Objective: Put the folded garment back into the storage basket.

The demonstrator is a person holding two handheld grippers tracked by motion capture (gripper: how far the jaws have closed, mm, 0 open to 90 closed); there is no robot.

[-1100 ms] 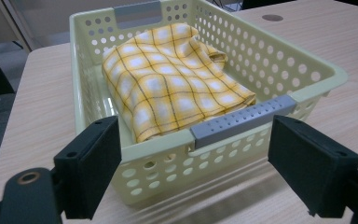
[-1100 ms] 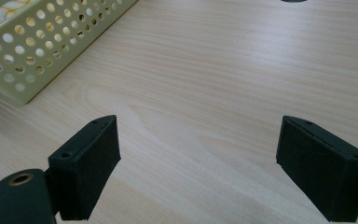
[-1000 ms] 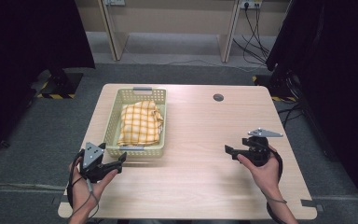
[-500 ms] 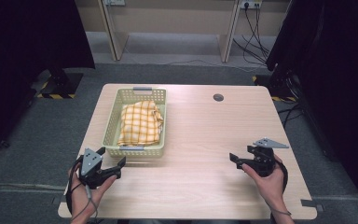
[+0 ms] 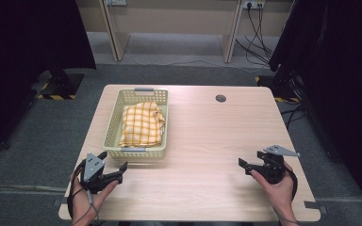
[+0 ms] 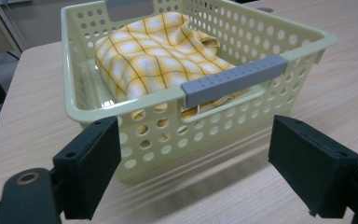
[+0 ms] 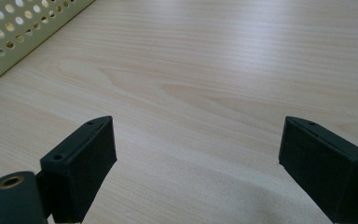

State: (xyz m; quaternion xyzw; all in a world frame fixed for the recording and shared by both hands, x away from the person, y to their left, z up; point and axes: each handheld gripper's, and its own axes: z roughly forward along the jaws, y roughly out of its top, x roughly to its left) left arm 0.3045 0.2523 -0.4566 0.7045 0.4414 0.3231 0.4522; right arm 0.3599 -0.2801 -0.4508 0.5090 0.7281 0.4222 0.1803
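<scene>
A pale green perforated basket (image 5: 111, 127) with grey handles stands on the left half of the wooden table. A folded yellow checked cloth (image 5: 142, 123) lies inside it. My left gripper (image 5: 115, 161) rests near the table's front left, just in front of the basket's near wall, with its jaws open and nothing between them. In the left gripper view the basket (image 6: 74, 60) and cloth (image 6: 154, 51) sit close ahead of the left gripper (image 6: 196, 158). My right gripper (image 5: 249, 160) is at the front right, open and pointing left over bare wood. The right gripper (image 7: 196, 158) holds nothing.
A round grey cable hole (image 5: 220, 98) sits near the table's far edge. A corner of the basket (image 7: 9, 32) lies far to the upper left in the right gripper view. Bare tabletop (image 5: 202, 141) lies between the grippers. Dark curtains and cabinet legs stand beyond the table.
The right hand has drawn back toward the table's near edge and slightly rightward, jaws still open. The left hand has barely shifted. Basket and cloth are unmoved.
</scene>
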